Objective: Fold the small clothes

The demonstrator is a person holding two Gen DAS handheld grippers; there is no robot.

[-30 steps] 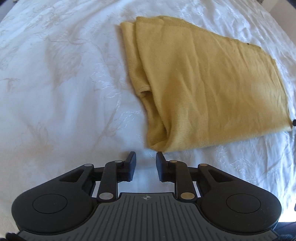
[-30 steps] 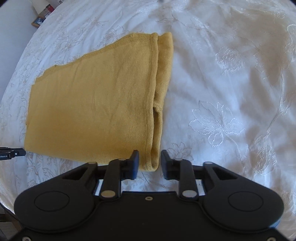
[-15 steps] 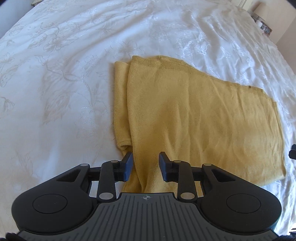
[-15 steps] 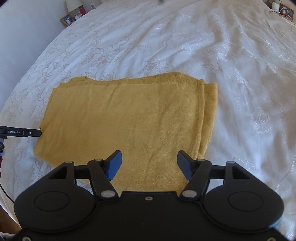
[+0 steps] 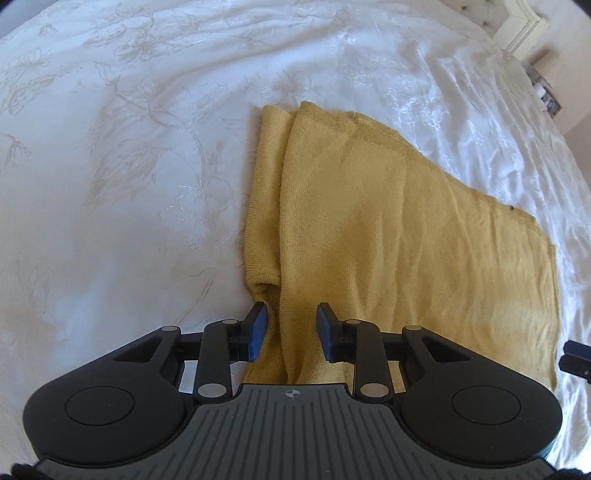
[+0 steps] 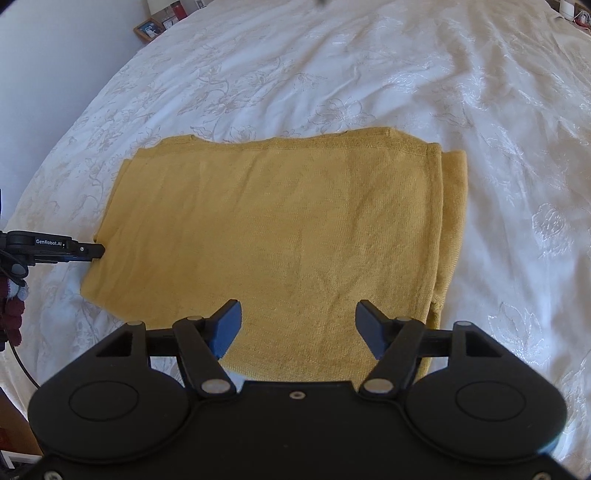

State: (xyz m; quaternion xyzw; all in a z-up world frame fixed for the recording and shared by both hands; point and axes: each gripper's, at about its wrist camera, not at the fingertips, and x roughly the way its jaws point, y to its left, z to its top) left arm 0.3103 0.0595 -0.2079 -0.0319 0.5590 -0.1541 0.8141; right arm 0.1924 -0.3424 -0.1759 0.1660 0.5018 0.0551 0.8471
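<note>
A mustard-yellow knit garment (image 5: 406, 240) lies folded flat on the white bedspread, with a narrower layer sticking out along one side. My left gripper (image 5: 291, 314) hovers over its near corner. Its jaws are narrowly apart and closing, and the doubled edge runs between the blue pads without being pinched. In the right wrist view the garment (image 6: 295, 229) fills the middle. My right gripper (image 6: 299, 314) stands wide open over its near edge, gripping nothing. The left gripper's tip (image 6: 92, 251) shows at the garment's left edge.
The white embroidered bedspread (image 6: 480, 110) stretches all around the garment. A framed picture (image 6: 147, 29) and small items stand beyond the bed's far left corner, next to a wall. A dark red sleeve (image 6: 11, 310) shows at the left border.
The left gripper moved from just short of the garment to over its near corner. The right gripper's jaws widened, and it shifted from the doubled side edge towards the middle of the near edge.
</note>
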